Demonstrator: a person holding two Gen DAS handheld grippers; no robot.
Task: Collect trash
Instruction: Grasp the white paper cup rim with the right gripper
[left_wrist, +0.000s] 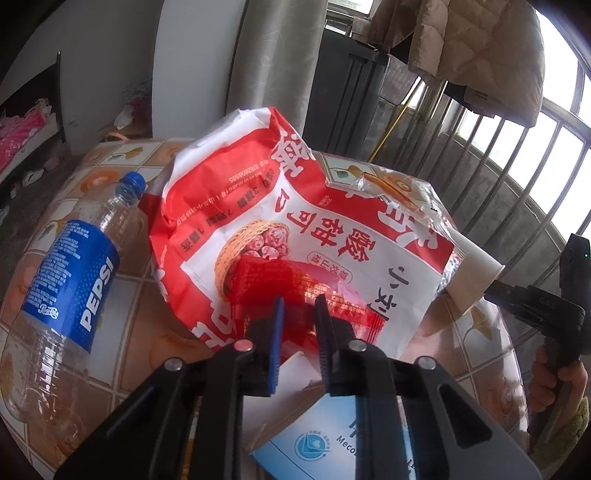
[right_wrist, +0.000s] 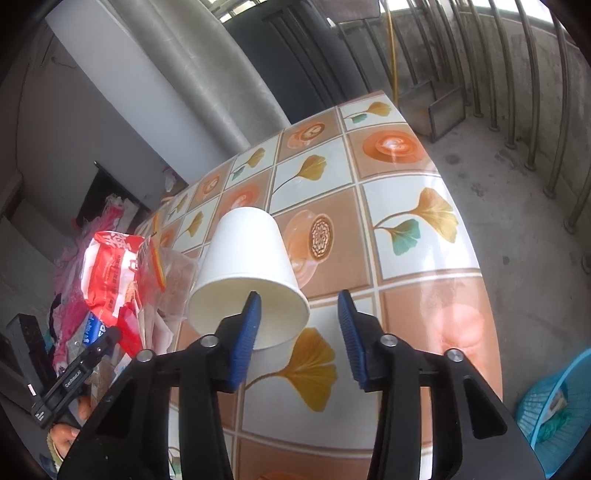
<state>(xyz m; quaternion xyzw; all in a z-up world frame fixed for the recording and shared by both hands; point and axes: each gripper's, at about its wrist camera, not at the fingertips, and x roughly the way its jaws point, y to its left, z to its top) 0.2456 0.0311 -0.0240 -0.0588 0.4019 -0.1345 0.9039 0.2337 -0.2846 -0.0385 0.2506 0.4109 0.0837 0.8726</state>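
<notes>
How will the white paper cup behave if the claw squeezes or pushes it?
The cup lies on its side on the table, so a push may roll it. It looks empty and thin, probably light, and a hard squeeze would likely crush it.

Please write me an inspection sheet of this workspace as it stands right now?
Surface: table under a tile-patterned cloth with leaves and cups.
Job's things: red wrapper lying on the big red-and-white snack bag; empty Pepsi bottle on its side beside the bag; white paper cup tipped over, mouth toward the right camera.
Clutter: blue-and-white box at the near edge.
Grippers: left gripper shut on the red wrapper; right gripper open, one of its fingers at the cup's rim, not gripping.
Cables: nothing seen.
Surroundings: blue basket on the floor, window bars, curtain, hanging coat.
</notes>
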